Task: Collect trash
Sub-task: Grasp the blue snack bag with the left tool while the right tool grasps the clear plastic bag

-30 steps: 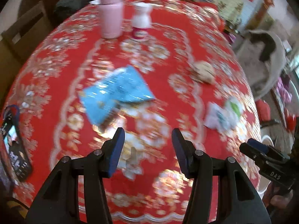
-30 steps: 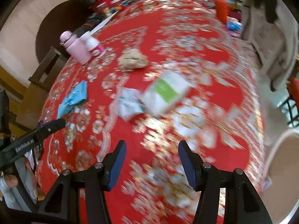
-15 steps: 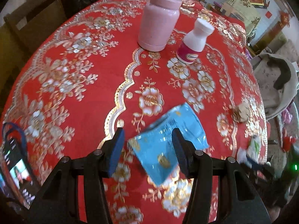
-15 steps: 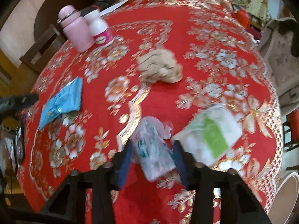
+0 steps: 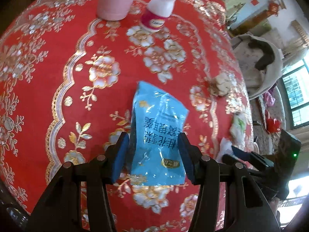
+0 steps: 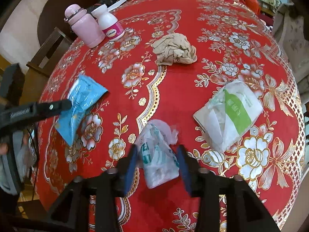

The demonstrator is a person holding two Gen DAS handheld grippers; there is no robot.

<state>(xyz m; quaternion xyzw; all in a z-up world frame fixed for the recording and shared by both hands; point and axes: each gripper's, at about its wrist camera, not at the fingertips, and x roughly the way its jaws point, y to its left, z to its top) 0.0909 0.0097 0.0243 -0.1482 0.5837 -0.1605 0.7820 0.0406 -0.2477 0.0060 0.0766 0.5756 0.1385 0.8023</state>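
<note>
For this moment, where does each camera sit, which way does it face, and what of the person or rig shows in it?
Left wrist: on the left gripper, angled down at the red tablecloth; its fingers flank the blue wrapper; the right gripper shows at the right edge.
Right wrist: on the right gripper, angled down; fingers flank a clear plastic wrapper, jaws just reopening; the left gripper and a hand show at left.
Shared: blue wrapper, pink flask, white bottle, crumpled brown paper.

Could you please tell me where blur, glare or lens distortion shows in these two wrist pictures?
Left wrist view: the red tablecloth bulges fisheye-style, the blue packet glints with glare, and the window at the right edge is blown out. Right wrist view: the fingers and the clear wrapper between them are smeared; the crumpled brown paper looks sharp.
</note>
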